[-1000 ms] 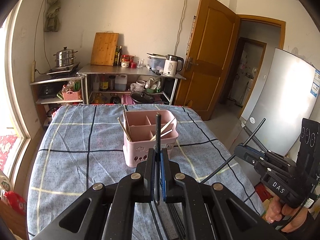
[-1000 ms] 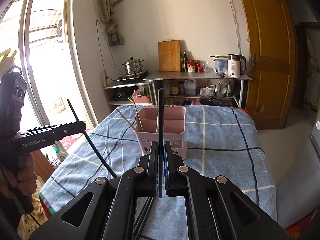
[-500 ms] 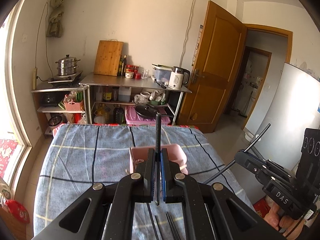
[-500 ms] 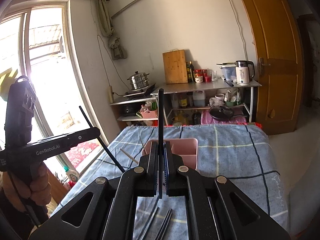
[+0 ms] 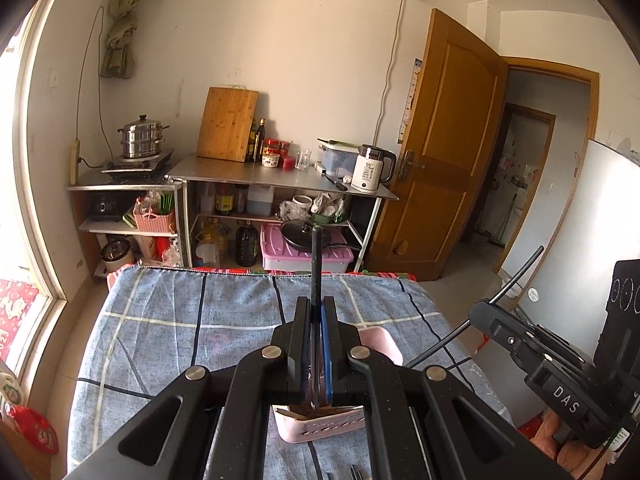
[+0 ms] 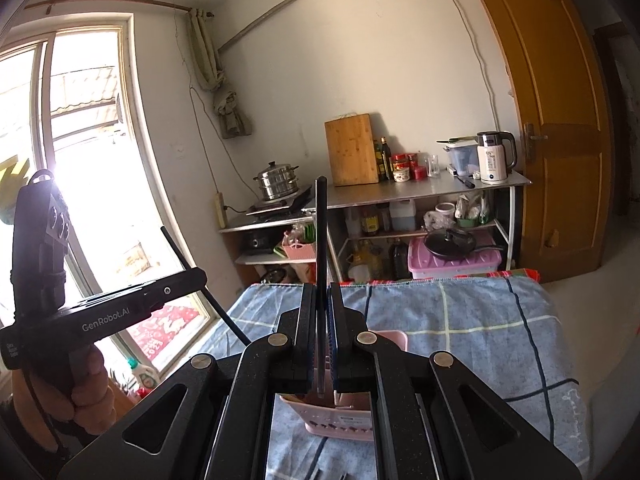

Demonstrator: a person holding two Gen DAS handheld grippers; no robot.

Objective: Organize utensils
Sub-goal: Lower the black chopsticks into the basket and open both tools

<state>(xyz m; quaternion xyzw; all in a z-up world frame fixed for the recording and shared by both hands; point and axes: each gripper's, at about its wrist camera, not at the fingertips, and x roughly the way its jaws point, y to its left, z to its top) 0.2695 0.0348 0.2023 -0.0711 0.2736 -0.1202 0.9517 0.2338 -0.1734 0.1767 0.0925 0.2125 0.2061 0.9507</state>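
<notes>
Left wrist view: our left gripper (image 5: 316, 344) fingers clamp a thin, light, stiff black chopstick (image 5: 316, 264) mid-frame; the right gripper (image 6: 322, 340) pinches another chopstick (image 6: 321, 232). Slippery, so we hold mid-shaft above the pink holder (image 5: 380, 340).

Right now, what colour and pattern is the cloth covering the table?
The tablecloth is blue with dark and pale check lines, clearest in the left wrist view.

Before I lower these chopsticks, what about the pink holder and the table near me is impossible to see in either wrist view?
- Pink holder compartments and contents: both wrist views, hidden behind each gripper's own fingers.
- Lower end of the black chopstick in the left gripper: left wrist view, lost between the pads.
- Loose dark sticks on the tablecloth: left wrist view, cut off by the bottom edge; number unclear.
</notes>
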